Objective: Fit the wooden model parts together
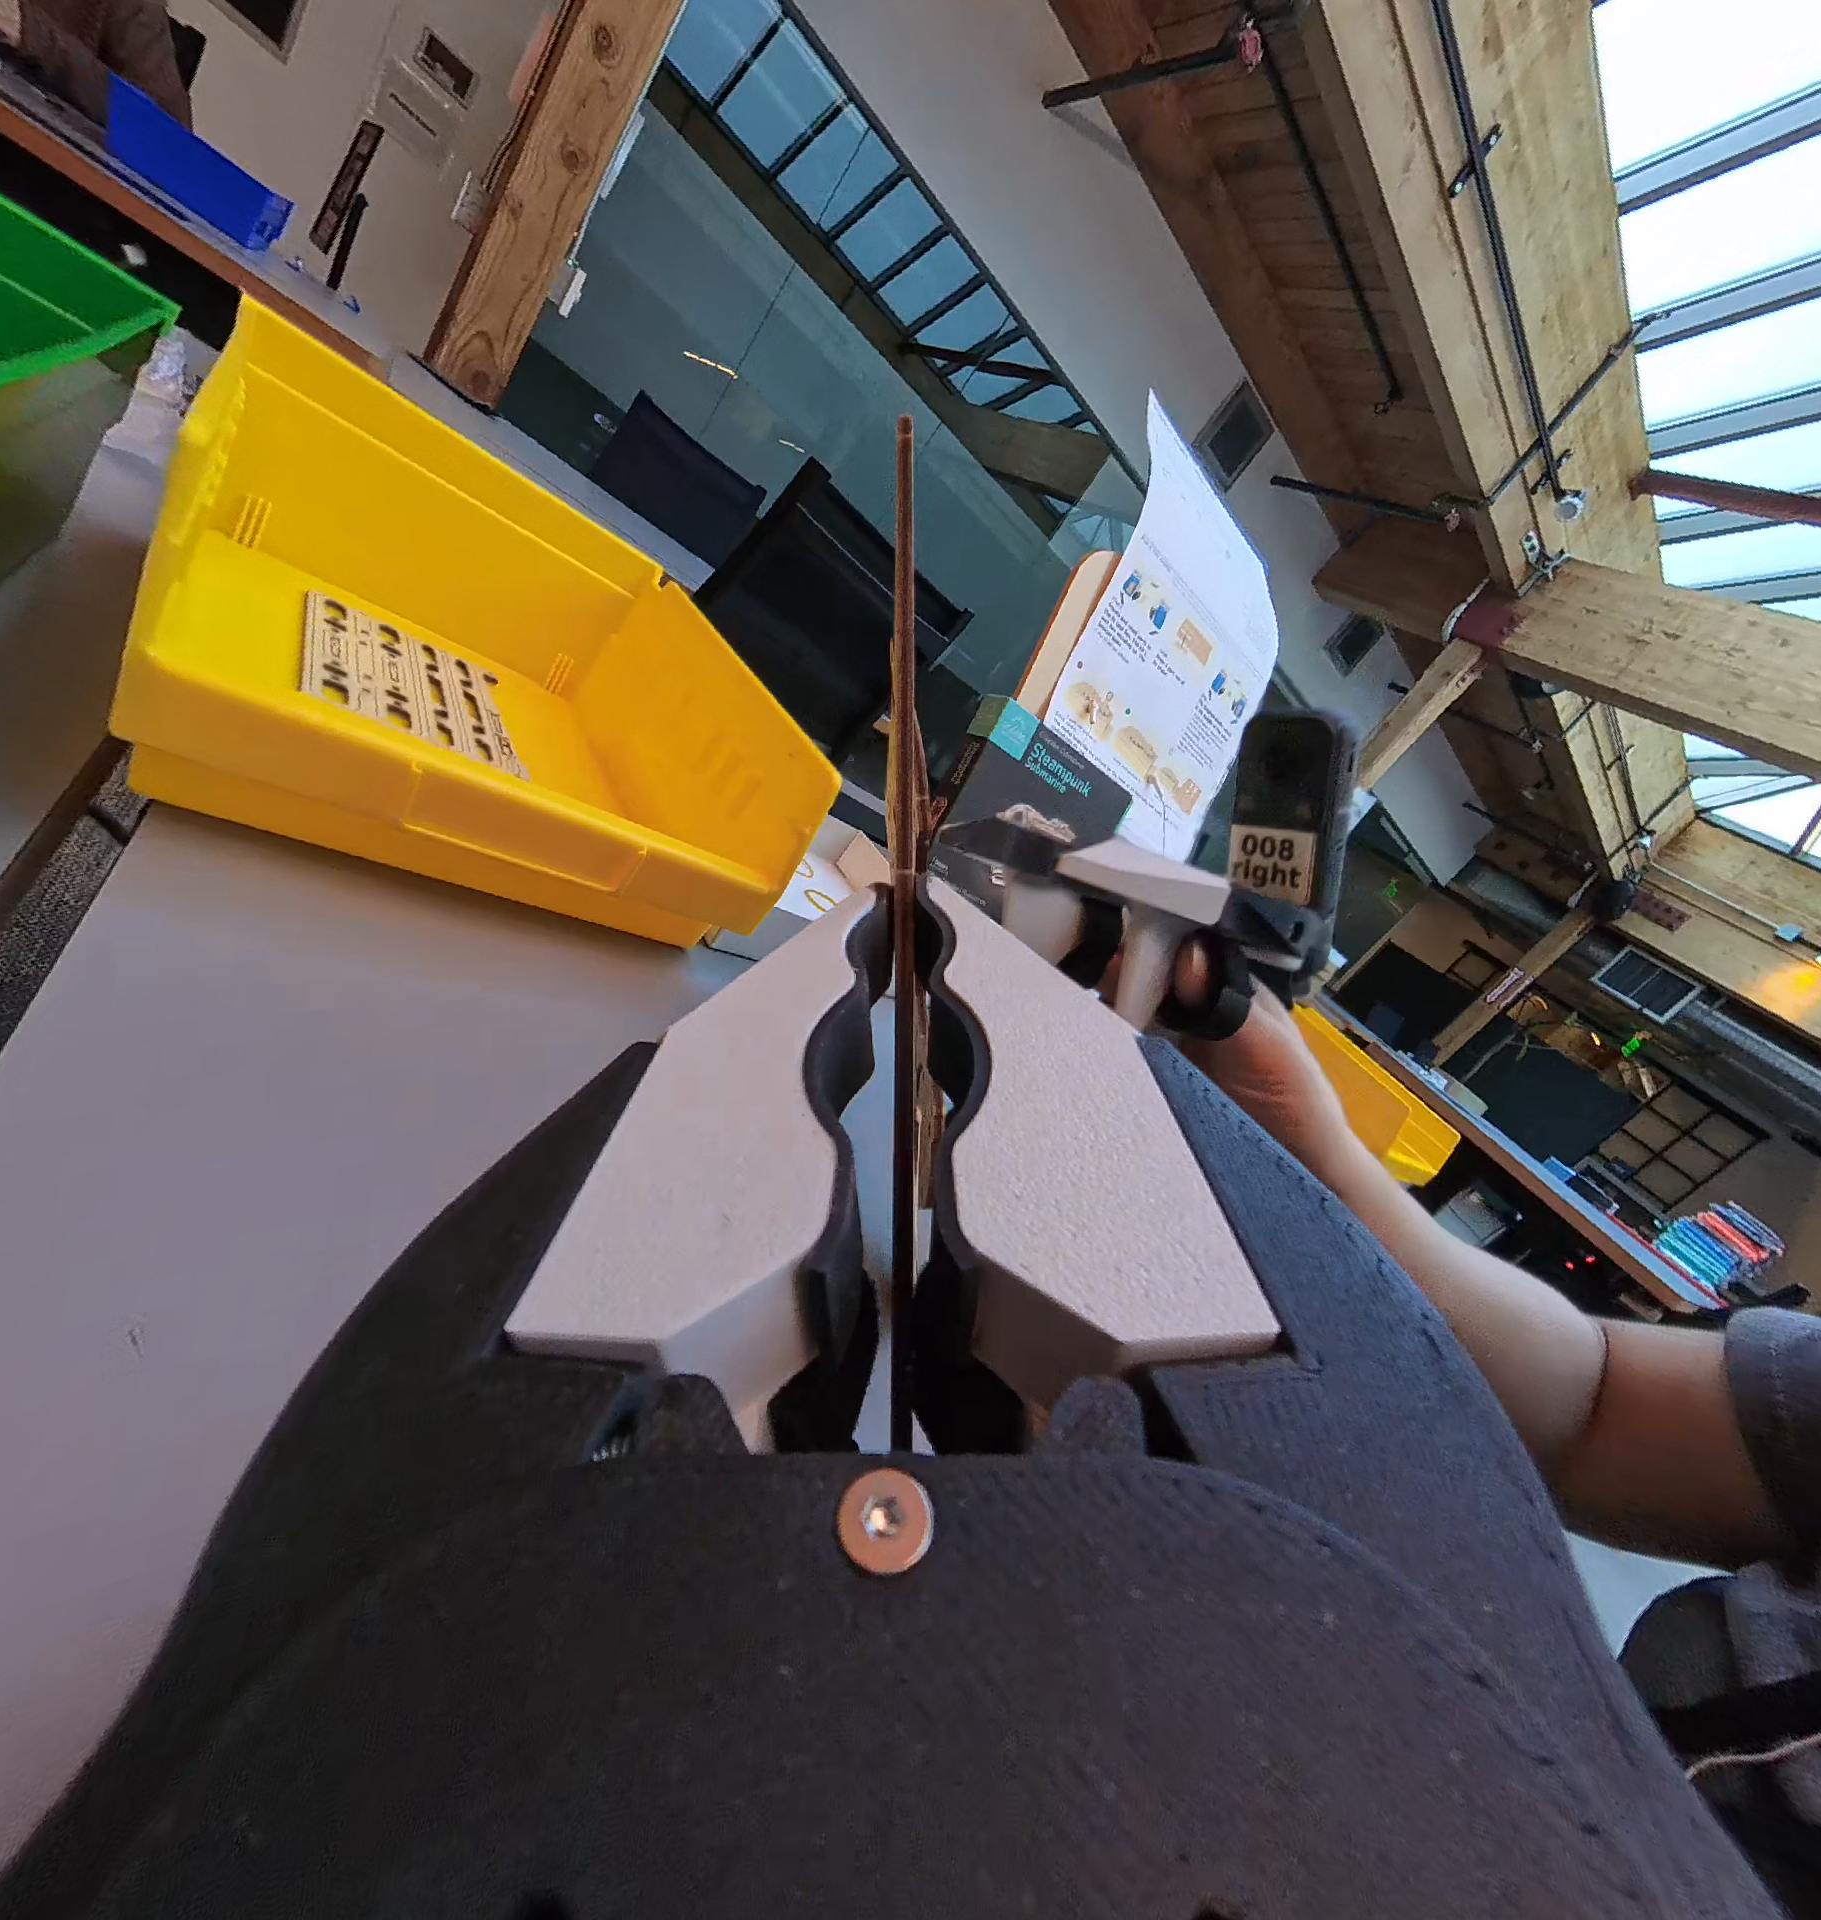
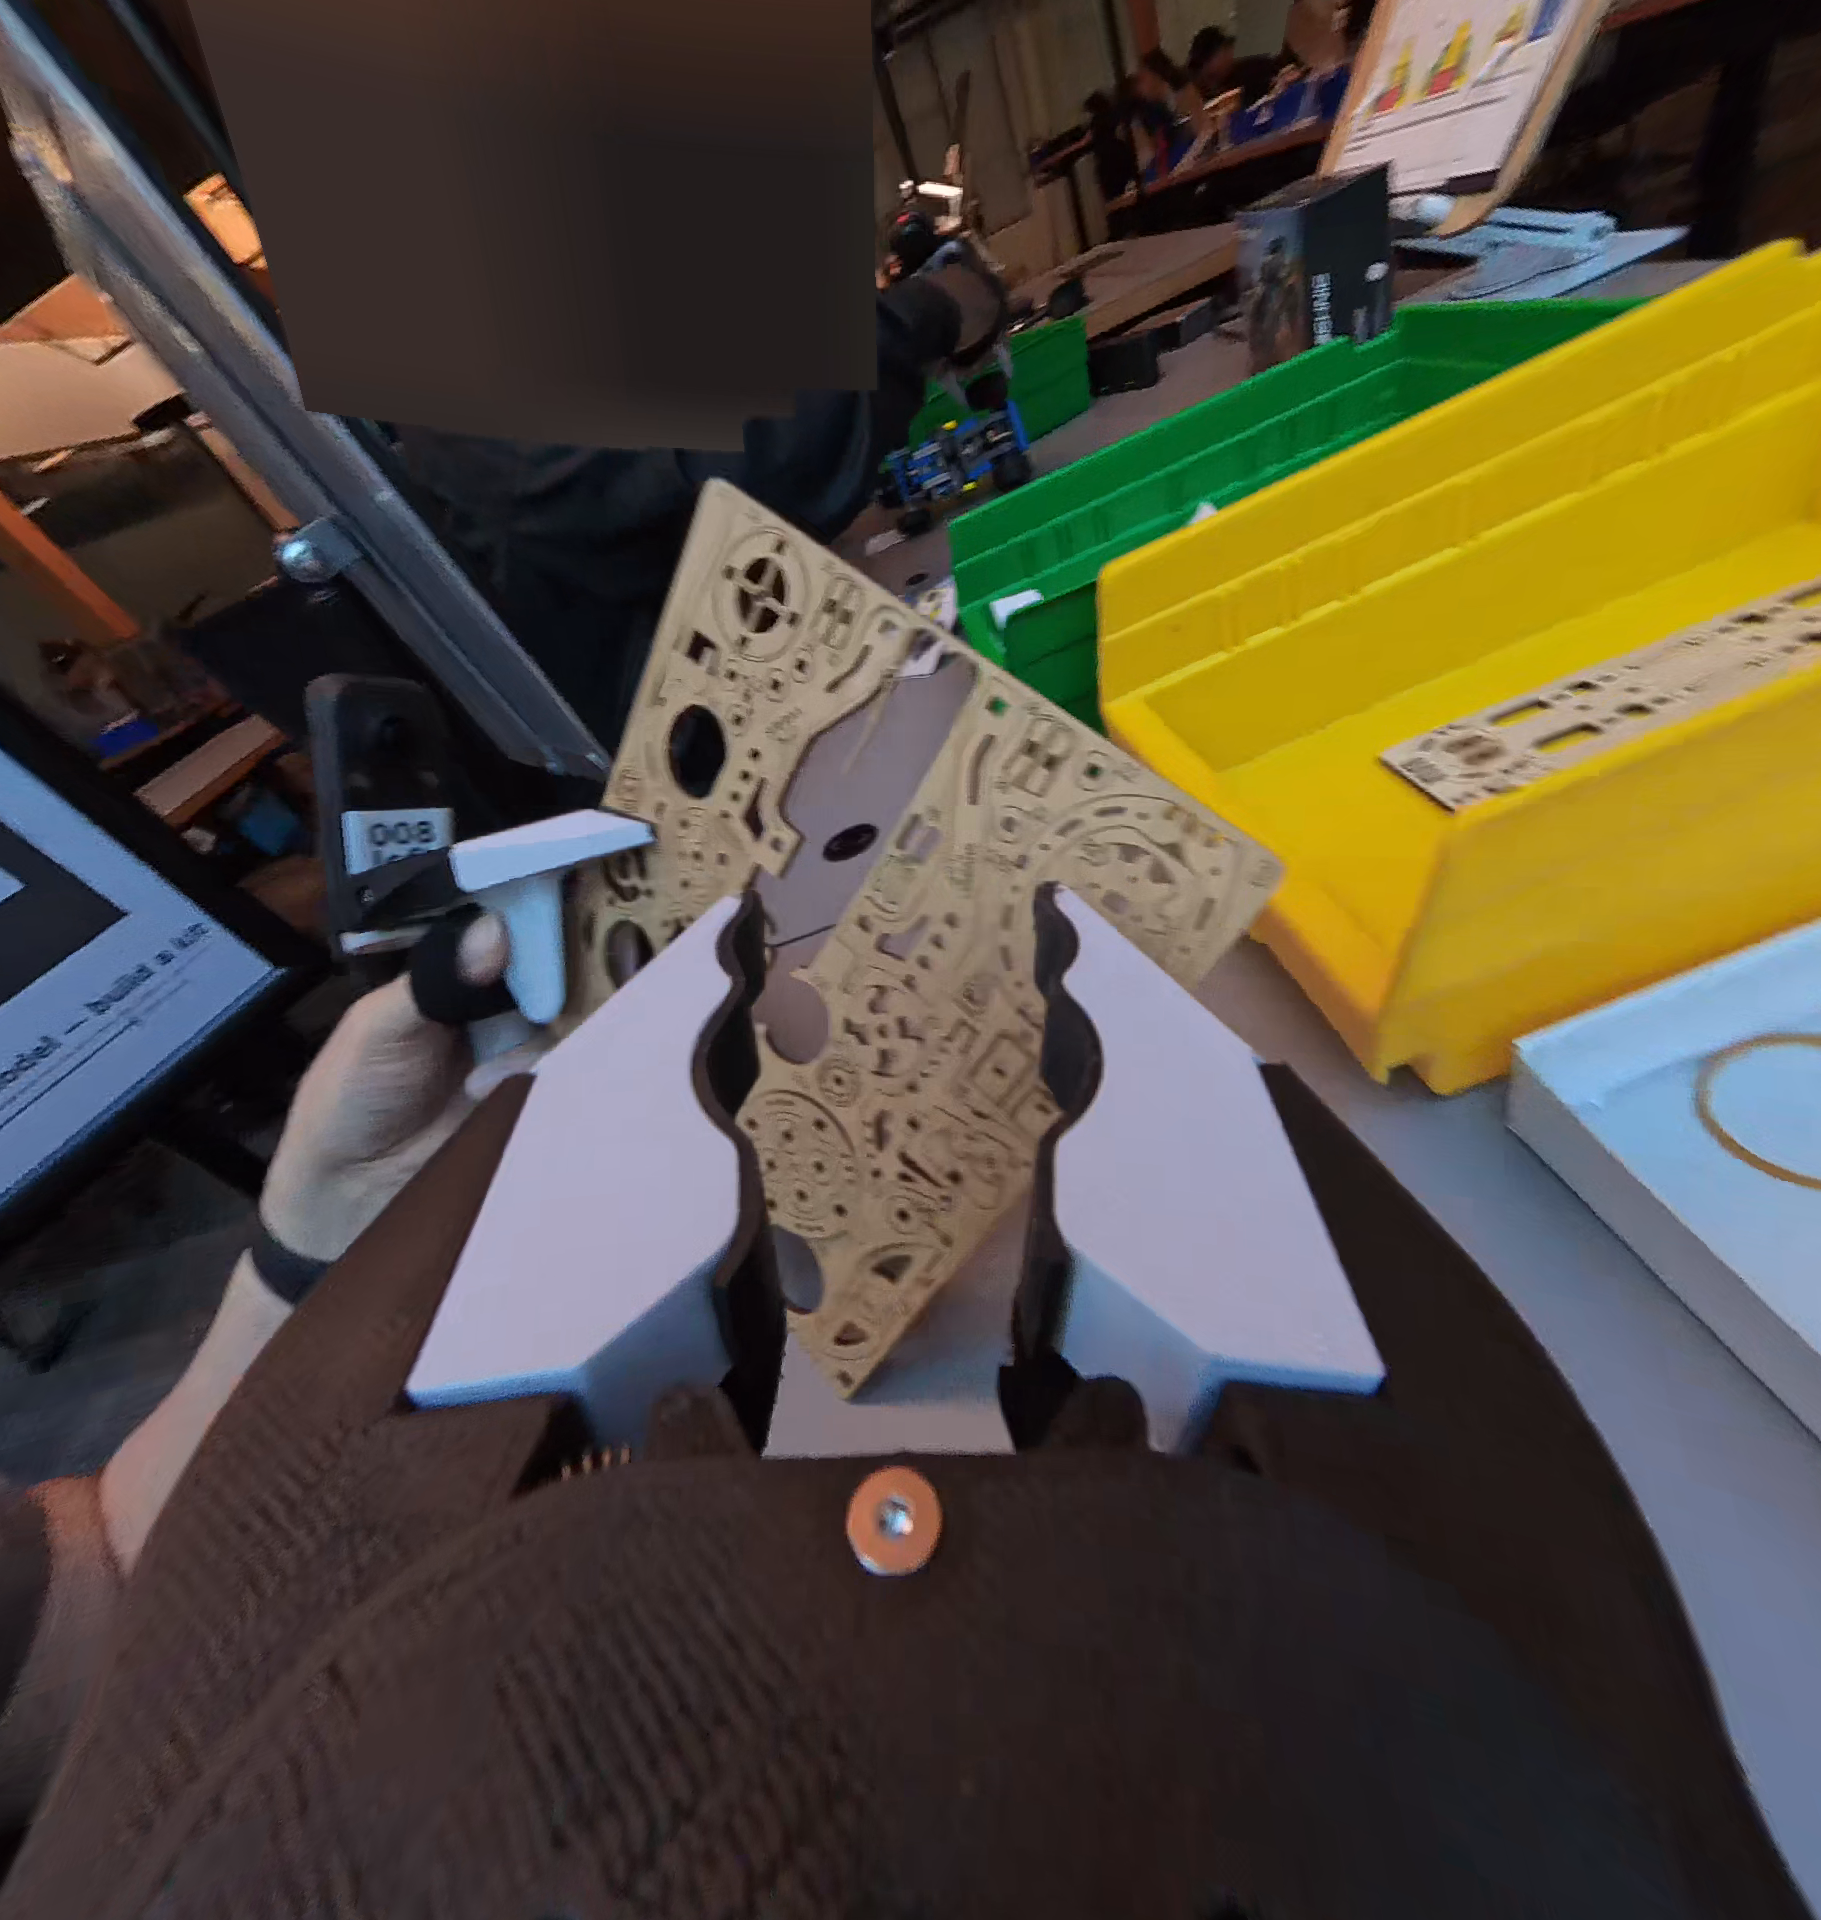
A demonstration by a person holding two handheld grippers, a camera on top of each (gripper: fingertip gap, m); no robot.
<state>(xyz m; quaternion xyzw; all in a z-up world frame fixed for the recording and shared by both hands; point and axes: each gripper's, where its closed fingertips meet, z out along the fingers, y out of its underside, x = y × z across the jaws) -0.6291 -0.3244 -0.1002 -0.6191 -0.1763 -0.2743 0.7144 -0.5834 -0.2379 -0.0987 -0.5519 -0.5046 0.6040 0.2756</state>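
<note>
Your left gripper [image 1: 904, 914]: jaws clamped on the wooden parts sheet [image 1: 903, 665], seen edge-on in the left wrist view, standing upright between the pads, thin dark line running up past the fingertips. Sheet is held off the worktop [image 1: 293, 1091], in the air.

Right wrist view: same sheet [image 2: 947, 935] face-on, tan, laser-cut w/ many small pieces, several holes where parts are gone, one big gap near the middle. It's tilted, lower corner sitting between your right gripper's fingers. Your right gripper [image 2: 895, 914]: jaws apart, wide gap, pads on either side of the sheet; can't tell if either pad touches it. Left gripper also shows here at the sheet's left edge [image 2: 532, 862], your hand [image 2: 386, 1091] on its grip.

Left wrist view shows the right gripper farther off [image 1: 1145, 883], to the right of the sheet, forearm behind it.

Surroundings: yellow bin [image 1: 677, 748] on worktop left of the sheet, w/ a second punched wooden sheet [image 1: 407, 691] lying flat inside. Green bin [image 1: 44, 312] beyond it, blue bin [image 1: 194, 171] further back. Kit box [image 1: 1031, 810] and instruction page [image 1: 1186, 623] propped up behind the grippers. In the right wrist view, white tray [image 2: 1612, 1122] at right holds rubber bands [image 2: 1779, 1112].
</note>
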